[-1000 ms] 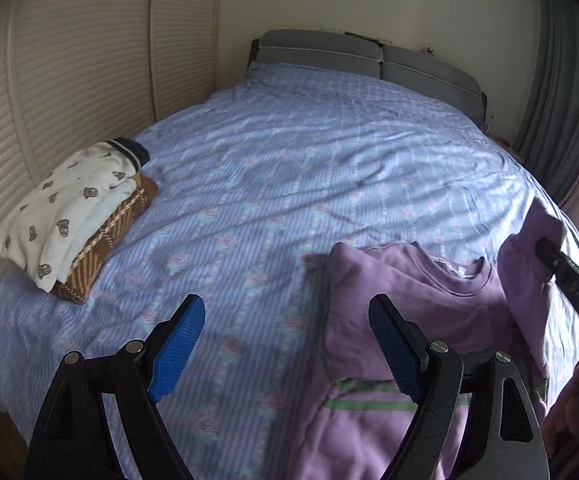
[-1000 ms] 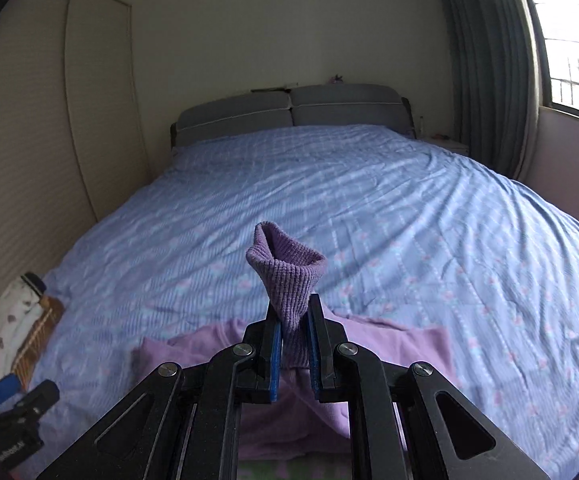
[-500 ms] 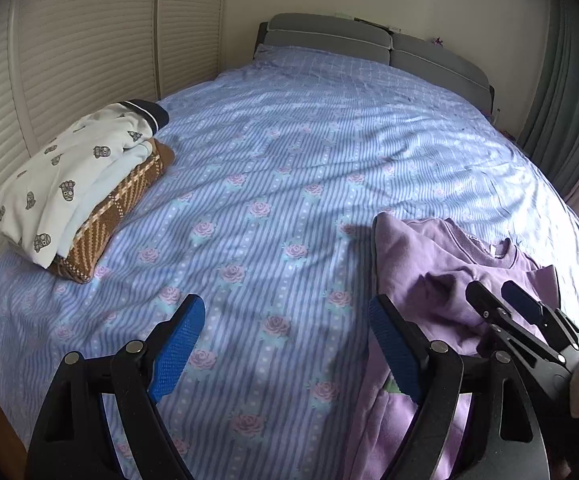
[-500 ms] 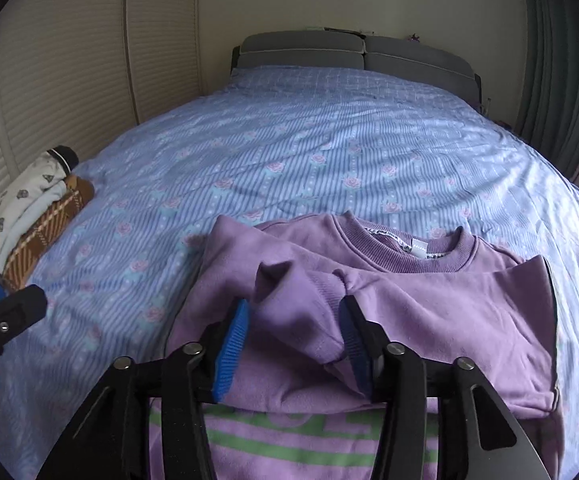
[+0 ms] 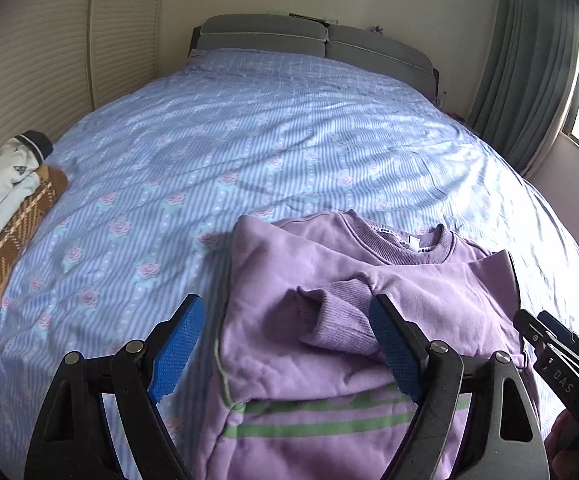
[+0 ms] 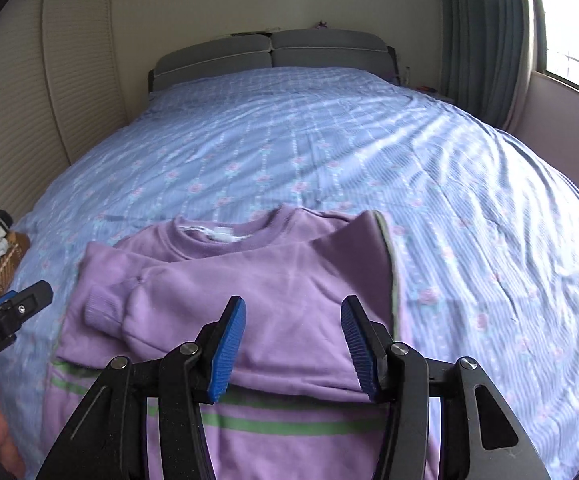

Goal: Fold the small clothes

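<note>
With both sleeves folded across its chest, the sweatshirt (image 5: 329,288) lies flat on the bed (image 5: 289,128), filling the lower centre of both wrist views. It is lilac, with two green stripes (image 6: 289,424) across the lower front and a ribbed collar (image 6: 225,236) pointing toward the headboard (image 6: 273,52) at the top of the frame.

My left gripper (image 5: 285,350) is spread wide, blue pads (image 5: 175,350) well apart, holding nothing. In the left view, its left finger sits over bare bedspread just beside the sweatshirt's edge; its right finger sits over the folded sleeve cuff (image 5: 337,320). I cannot tell whether either pad touches fabric.

My right gripper (image 6: 291,350) is also spread, pads apart, nothing pinched. In the right view, it hangs over the middle of the sweatshirt, above the lower edge of the folded sleeves. Contact with the cloth: cannot tell.

In the left view, the tip of my right gripper shows at lower right, near the sweatshirt's right edge. In the right view, the left gripper's tip enters at lower left, just beside the garment's left side.

A stack (image 5: 5,216) of folded clothes, white printed piece atop a brown plaid one, sits at the left edge of the bed, well apart from the sweatshirt. Curtain (image 6: 485,40) and window (image 6: 569,20) occupy the upper right of the right view.
</note>
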`<state>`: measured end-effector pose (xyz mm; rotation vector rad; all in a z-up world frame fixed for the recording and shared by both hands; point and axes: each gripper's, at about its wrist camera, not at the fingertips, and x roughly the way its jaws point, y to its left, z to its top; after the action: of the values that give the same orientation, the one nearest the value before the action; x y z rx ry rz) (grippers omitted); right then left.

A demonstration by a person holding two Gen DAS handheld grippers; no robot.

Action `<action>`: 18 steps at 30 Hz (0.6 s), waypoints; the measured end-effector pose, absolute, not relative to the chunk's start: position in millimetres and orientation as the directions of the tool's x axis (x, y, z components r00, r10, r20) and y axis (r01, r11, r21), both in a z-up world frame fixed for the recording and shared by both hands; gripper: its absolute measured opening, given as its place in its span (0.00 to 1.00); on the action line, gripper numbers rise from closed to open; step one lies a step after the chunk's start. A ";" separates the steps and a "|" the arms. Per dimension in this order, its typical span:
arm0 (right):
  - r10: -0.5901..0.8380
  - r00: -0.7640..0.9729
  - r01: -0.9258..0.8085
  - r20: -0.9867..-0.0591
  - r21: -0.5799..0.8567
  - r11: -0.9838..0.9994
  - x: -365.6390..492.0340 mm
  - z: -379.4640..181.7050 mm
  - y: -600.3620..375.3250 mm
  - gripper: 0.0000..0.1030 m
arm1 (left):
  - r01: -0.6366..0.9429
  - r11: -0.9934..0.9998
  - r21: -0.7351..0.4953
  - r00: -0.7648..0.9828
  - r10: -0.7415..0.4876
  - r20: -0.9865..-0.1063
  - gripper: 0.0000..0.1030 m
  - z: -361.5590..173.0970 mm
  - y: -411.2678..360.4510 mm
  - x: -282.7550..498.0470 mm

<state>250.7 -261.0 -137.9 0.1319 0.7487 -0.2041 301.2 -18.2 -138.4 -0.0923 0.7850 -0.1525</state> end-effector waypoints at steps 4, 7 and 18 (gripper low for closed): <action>-0.146 0.677 0.268 -0.721 0.057 0.962 253.7 -155.4 -292.5 0.49 | 0.099 0.990 -0.104 0.680 -0.144 -0.719 0.82 -151.2 -33.6 316.9; -0.147 0.646 0.275 -0.749 0.049 0.960 257.6 -168.9 -302.5 0.49 | 0.076 0.996 -0.056 0.660 -0.092 -0.745 0.82 -165.4 -35.1 320.6; -0.251 0.577 0.326 -0.777 -0.063 0.943 253.0 -199.9 -314.1 0.67 | 0.031 0.999 -0.013 0.598 -0.029 -0.801 0.90 -212.9 -17.6 308.7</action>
<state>253.0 -314.1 -199.9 0.0905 0.8939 -0.3380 308.7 -17.6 -212.9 0.0020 0.9287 -0.0351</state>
